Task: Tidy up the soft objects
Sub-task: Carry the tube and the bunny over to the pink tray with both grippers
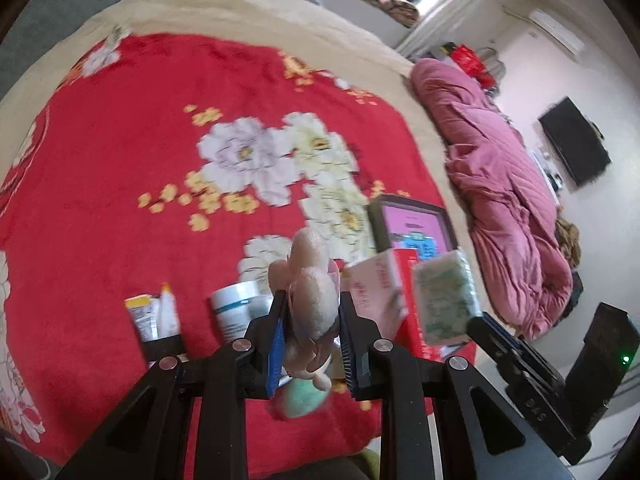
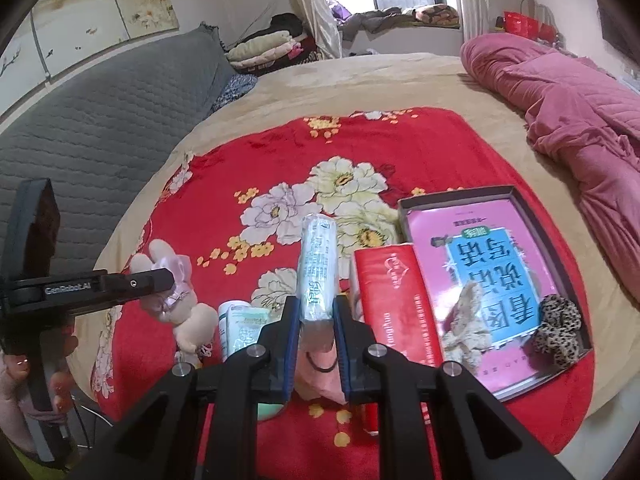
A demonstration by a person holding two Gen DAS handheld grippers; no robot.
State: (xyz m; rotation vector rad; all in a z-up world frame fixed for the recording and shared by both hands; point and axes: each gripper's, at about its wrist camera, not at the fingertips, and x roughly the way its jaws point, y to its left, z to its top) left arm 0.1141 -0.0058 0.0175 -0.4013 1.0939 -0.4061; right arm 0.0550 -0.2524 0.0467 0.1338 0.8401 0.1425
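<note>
In the left wrist view my left gripper (image 1: 312,300) is shut on a beige plush bunny (image 1: 310,276) with pink trim, held above the red flowered blanket (image 1: 120,140). The right wrist view shows that gripper (image 2: 168,278) from the side, the bunny (image 2: 188,316) hanging from it. My right gripper (image 2: 316,304) is shut on a clear-wrapped tissue pack (image 2: 316,256), lifted over the blanket; from the left wrist the pack (image 1: 444,300) shows at the right. An open dark box (image 2: 456,196) holds a pink book, a lace scrunchie (image 2: 466,320) and a leopard scrunchie (image 2: 558,330).
A red packet (image 2: 394,304) leans beside the box. A white jar (image 1: 240,308) and a cream tube in its carton (image 1: 154,316) stand on the blanket. Under my right gripper lies pink cloth (image 2: 320,372). A rolled pink quilt (image 2: 580,120) fills the bed's right side.
</note>
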